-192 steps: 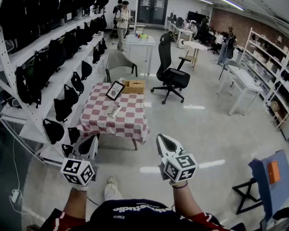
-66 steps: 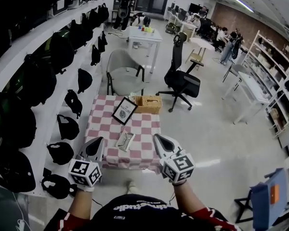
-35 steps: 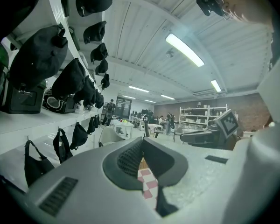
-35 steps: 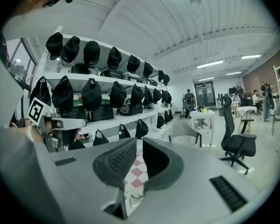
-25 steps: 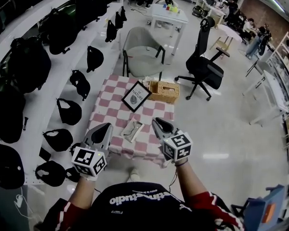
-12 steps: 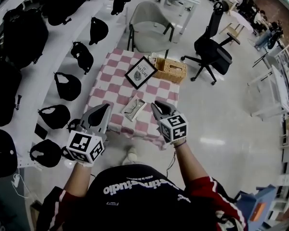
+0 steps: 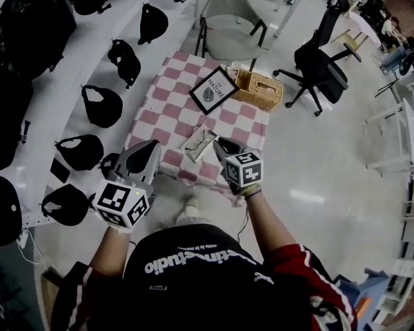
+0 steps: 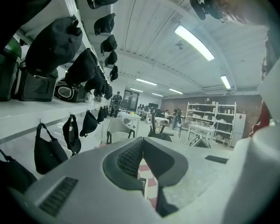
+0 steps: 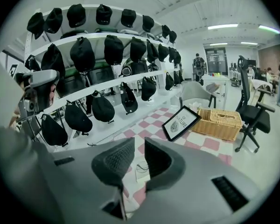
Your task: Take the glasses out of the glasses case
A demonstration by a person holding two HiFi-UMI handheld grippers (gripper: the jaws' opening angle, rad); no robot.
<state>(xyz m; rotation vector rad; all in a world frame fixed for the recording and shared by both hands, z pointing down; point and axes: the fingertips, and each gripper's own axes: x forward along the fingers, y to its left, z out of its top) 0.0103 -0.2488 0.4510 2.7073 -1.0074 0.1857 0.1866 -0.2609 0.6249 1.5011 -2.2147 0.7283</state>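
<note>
While the right gripper [image 7: 224, 147] hangs spread near the glasses case [image 7: 201, 144] and the left gripper [image 7: 146, 156] pressed together, a nudge could skid it off the desk [image 7: 167, 118].

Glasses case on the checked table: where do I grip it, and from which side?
Probably best to grip the pale grey glasses case across its narrow width, at the end nearest you, coming down from above on the near-edge side. It lies flat and appears open on the red-and-white checked cloth, with its long axis slanting away, so only the short span suits the jaws.
</note>
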